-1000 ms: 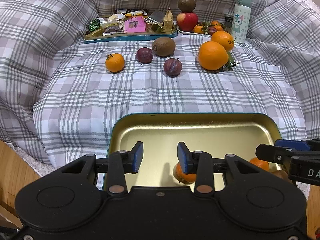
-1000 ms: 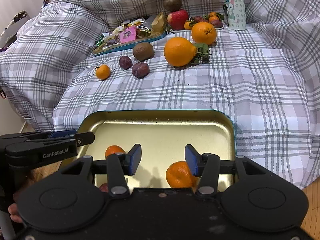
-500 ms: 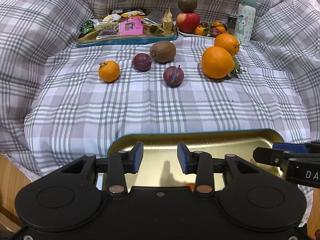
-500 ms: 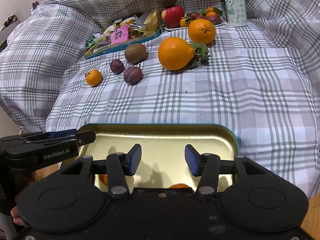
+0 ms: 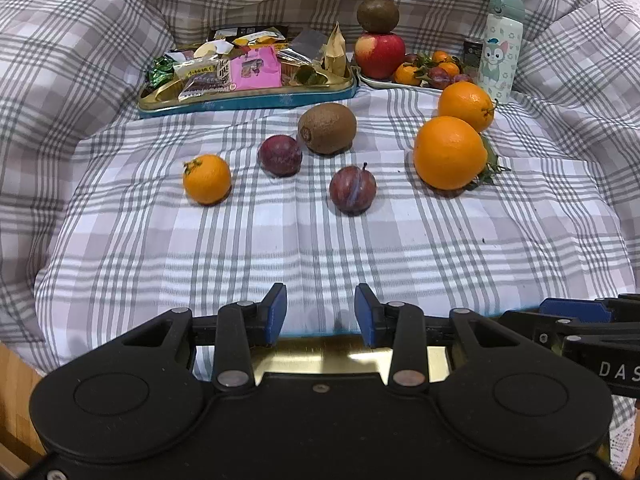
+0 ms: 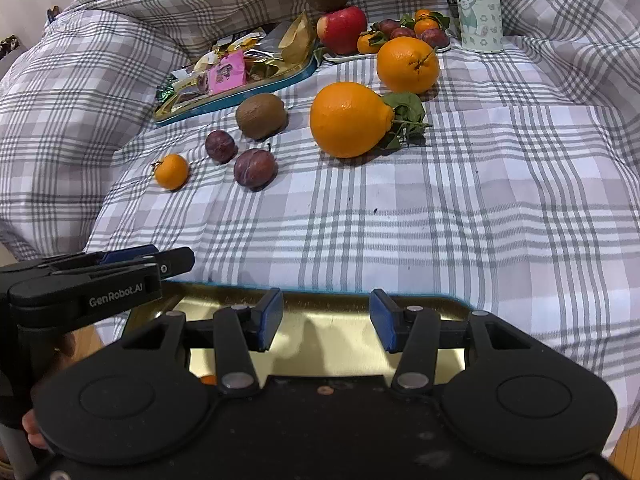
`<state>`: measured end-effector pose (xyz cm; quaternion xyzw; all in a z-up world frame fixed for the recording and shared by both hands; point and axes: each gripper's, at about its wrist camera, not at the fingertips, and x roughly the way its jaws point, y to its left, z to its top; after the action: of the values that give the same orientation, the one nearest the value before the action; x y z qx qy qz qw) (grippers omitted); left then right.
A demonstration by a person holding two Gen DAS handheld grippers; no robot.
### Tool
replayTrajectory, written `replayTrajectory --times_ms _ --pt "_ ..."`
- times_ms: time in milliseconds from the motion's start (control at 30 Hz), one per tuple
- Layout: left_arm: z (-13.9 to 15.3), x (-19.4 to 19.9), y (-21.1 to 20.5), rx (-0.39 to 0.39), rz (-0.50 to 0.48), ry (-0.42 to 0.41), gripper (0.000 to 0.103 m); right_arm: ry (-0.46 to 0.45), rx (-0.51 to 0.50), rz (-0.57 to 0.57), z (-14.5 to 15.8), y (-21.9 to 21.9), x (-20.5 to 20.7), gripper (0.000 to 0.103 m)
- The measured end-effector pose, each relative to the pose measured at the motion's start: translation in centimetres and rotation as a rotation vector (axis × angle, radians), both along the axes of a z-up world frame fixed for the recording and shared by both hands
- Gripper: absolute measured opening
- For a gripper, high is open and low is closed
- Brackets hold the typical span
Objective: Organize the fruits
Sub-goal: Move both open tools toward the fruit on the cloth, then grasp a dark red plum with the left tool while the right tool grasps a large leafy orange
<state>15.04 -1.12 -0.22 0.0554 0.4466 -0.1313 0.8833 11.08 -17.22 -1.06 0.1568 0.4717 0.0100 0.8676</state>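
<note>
Both my grippers hang over the gold tray's (image 6: 328, 322) far rim — left gripper (image 5: 320, 312) and right gripper (image 6: 326, 318) each parted, nothing between the pads. Ahead on the plaid cloth (image 5: 400, 248) lies the kiwi (image 5: 327, 128), long axis crosswise, stem end toward my left, just beside a plum (image 5: 279, 155). A second plum (image 5: 352, 188) lies nearer me.

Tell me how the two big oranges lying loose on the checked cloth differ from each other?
The nearer orange bulges into a neck at its stem end, while the farther orange is evenly round. The nearer orange still carries a twig with green leaves; the farther orange shows only a bare stem mark. The nearer orange looks somewhat bigger, though it is also closer to the camera. Both are bright orange and rest on the cloth, outside any tray.
</note>
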Motion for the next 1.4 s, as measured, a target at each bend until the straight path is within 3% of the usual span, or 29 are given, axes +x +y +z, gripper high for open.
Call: replayTrajectory --times_ms 667,1400 --pt "-0.8 5.4 -3.5 0.007 -0.115 -0.044 0.047 0.027 0.03 -0.078 -1.6 -2.2 5.0 0.052" --pt "-2.1 8.6 -4.8 0.005 -0.121 -0.045 0.047 0.018 0.043 -0.112 -2.2 -3.5 7.3 0.052"
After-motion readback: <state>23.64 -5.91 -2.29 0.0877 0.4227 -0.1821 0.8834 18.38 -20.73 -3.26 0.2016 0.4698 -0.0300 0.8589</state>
